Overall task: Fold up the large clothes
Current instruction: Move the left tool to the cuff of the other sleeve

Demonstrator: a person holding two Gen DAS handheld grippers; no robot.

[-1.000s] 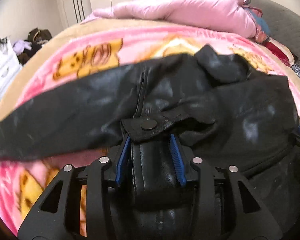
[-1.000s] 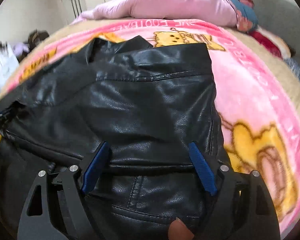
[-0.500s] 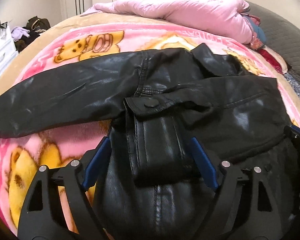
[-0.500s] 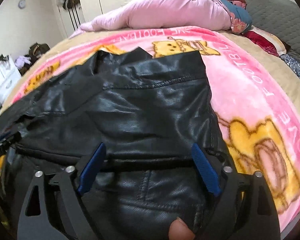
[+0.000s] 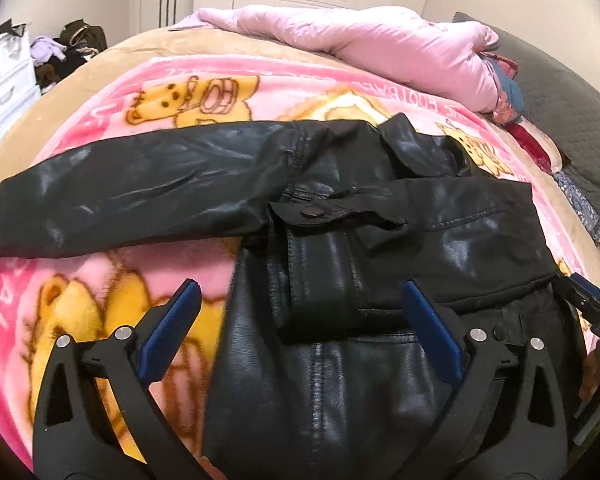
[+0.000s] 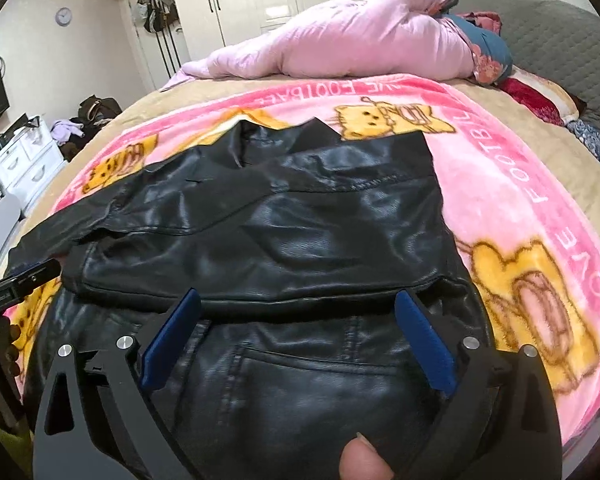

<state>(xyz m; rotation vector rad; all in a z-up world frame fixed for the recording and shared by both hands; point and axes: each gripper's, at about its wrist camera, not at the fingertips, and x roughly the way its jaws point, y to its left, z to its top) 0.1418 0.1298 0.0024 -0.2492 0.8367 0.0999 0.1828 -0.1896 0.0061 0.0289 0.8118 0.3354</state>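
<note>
black leather jacket (image 5: 340, 240) flat on pink blanket (image 6: 500, 168), just beyond both tools, left tool (image 5: 300, 320) and right tool (image 6: 296, 332) just released, spread wide

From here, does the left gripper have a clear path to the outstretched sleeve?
Probably yes: the left gripper is open and holds nothing, and the outstretched sleeve lies uncovered on the blanket.

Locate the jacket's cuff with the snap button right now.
In the left wrist view the cuff lies mid-frame, folded across the black leather jacket, just beyond the left gripper; the other sleeve stretches leftward over the pink blanket.
</note>
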